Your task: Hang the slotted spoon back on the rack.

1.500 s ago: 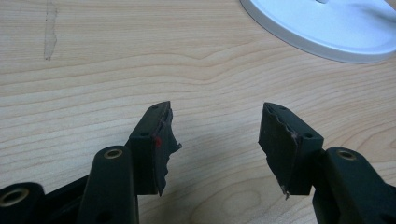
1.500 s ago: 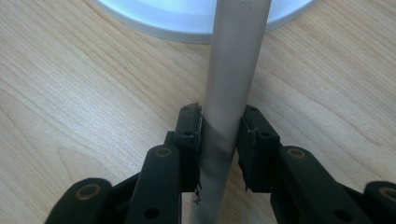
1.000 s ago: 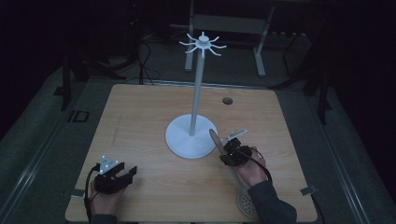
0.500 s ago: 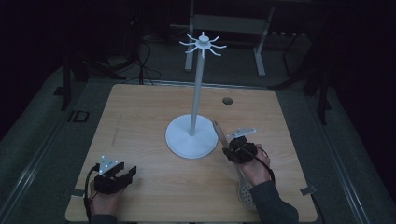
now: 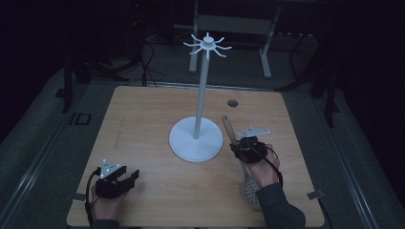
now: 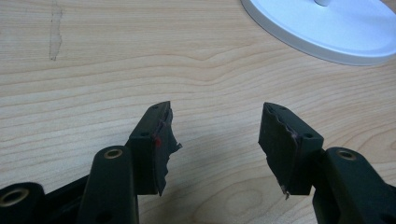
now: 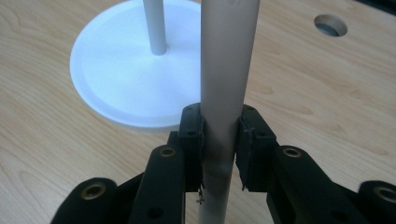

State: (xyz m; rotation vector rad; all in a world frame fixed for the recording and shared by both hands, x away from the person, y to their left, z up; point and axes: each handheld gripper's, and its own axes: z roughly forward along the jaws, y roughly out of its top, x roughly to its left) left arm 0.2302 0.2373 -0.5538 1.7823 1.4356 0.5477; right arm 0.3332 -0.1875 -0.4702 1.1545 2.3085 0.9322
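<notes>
A pale slotted spoon lies right of centre, its perforated bowl [image 5: 249,192] near the table's front edge and its handle [image 5: 228,128] slanting up toward the stand. My right gripper [image 5: 237,148] is shut on that handle [image 7: 224,70], with a pad pressed on each side of it [image 7: 222,116]. The white stand's round base [image 5: 196,139] sits mid-table, and its thin pole [image 5: 202,90] rises to a ring of hooks [image 5: 207,45]. At the front left my left gripper [image 5: 130,177] rests low over bare wood, jaws open and nothing between them [image 6: 215,119].
The wooden table [image 5: 143,119] has a small round hole [image 5: 232,102] at the back right, also seen as the hole [image 7: 330,25] beyond the handle. The stand's base edge [image 6: 327,32] lies ahead of the left gripper. Dark floor and metal frame legs [image 5: 265,57] lie behind the table.
The right gripper has lifted slightly with the spoon handle in it, and the handle's tip now points higher and farther back. The left gripper has stayed put.
</notes>
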